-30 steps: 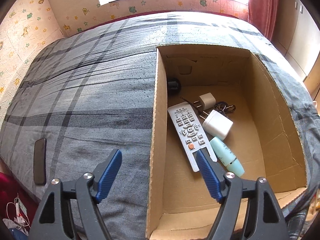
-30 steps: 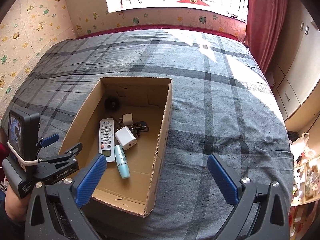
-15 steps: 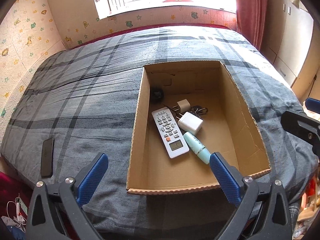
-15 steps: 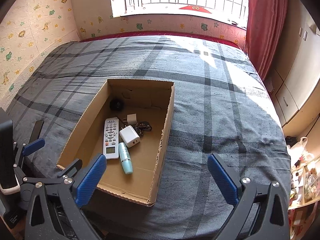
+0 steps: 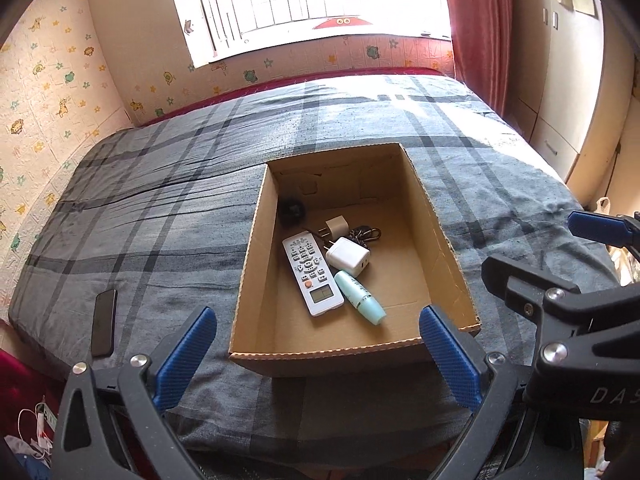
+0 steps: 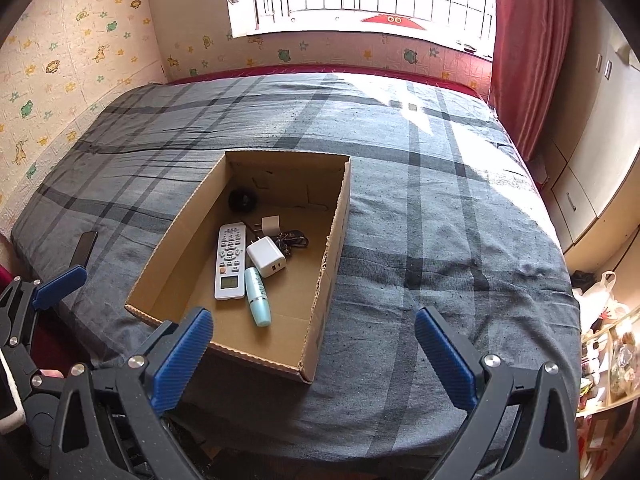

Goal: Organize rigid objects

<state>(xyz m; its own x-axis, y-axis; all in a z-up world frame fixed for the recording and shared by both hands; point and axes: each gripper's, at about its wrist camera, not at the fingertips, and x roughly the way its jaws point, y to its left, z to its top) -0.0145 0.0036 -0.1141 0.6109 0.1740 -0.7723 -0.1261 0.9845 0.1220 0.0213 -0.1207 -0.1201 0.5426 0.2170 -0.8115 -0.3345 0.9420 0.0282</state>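
- An open brown cardboard box (image 5: 436,232) is seen resting on a bed covered with a grey plaid blanket (image 5: 160,216).
- Inside the box, a long white remote control (image 5: 312,272) is laid flat, its small display toward the near end.
- A pale turquoise cylindrical bottle (image 5: 360,298) is placed just beside the remote, on its right, lying on its side.
- A larger white plug-in charger block (image 5: 347,255) is found touching the bottle's far end, and a smaller white plug adapter (image 5: 335,227) sits just behind it.
- A dark bunch of keys or clips (image 5: 366,235) is tucked beside the chargers; it is too small to be told exactly.
- A round black object (image 5: 292,211) is set in the far left corner of the box.
- A flat black phone-like slab (image 5: 104,322) is left on the blanket near the bed's left edge, well apart from the box.
- The left gripper (image 5: 316,356) is held above the near end of the box, its blue-padded jaws spread wide with nothing gripped.
- The right gripper (image 6: 316,356) is likewise spread wide and empty, over the box's near right corner.
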